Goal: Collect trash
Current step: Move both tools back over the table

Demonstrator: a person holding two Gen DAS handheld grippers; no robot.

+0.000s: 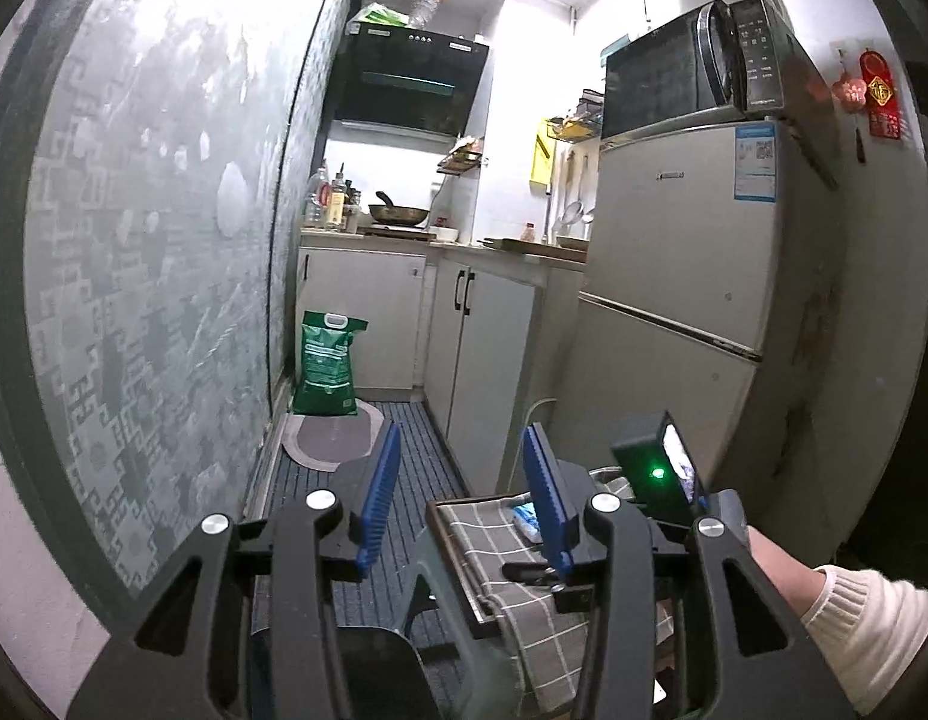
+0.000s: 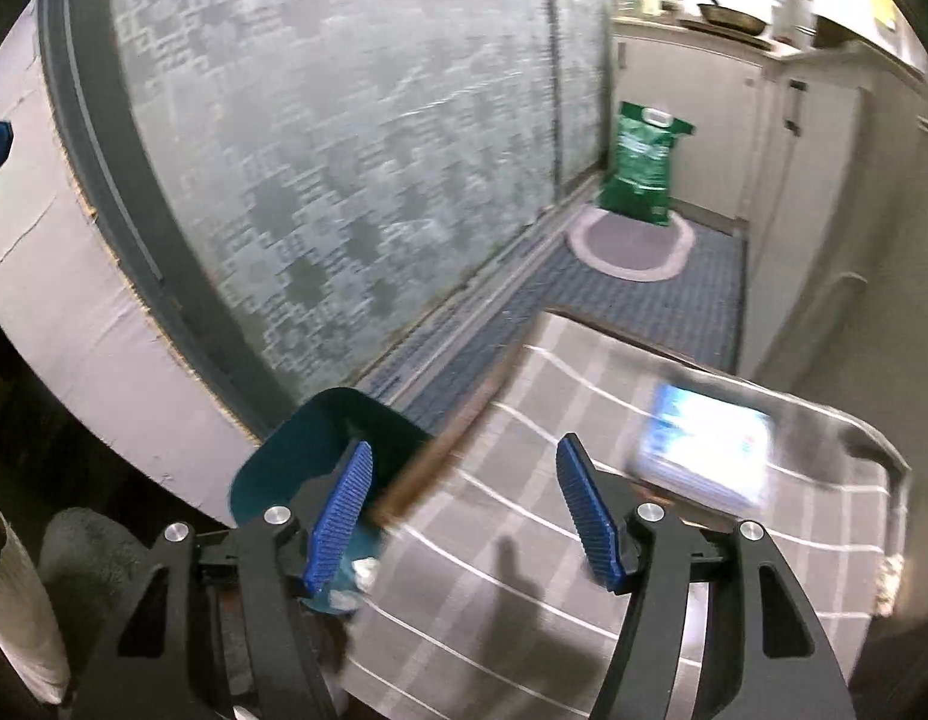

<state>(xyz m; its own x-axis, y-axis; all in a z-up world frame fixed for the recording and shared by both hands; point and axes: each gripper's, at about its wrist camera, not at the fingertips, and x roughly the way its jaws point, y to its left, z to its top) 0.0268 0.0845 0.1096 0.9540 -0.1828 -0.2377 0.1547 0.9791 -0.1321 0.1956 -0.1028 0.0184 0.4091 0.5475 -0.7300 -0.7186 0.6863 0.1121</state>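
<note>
A small table with a grey checked cloth (image 2: 524, 540) stands low in both views. A blue-and-white packet (image 2: 704, 450) lies in a metal tray (image 2: 872, 444) at the cloth's far right; it also shows in the left wrist view (image 1: 524, 519). A teal bin (image 2: 320, 468) stands left of the table, with white scraps (image 2: 362, 570) inside. My right gripper (image 2: 464, 516) is open and empty above the cloth's left edge. My left gripper (image 1: 464, 498) is open and empty, held above the floor and the table's corner. The right gripper's body (image 1: 662, 474) shows beside it.
A patterned glass sliding door (image 1: 152, 270) runs along the left. A fridge (image 1: 704, 300) with a microwave (image 1: 692, 72) stands right. White cabinets (image 1: 482, 330), a green sack (image 1: 329, 366) and an oval mat (image 1: 335, 438) lie ahead on the dark floor mat (image 1: 416, 456).
</note>
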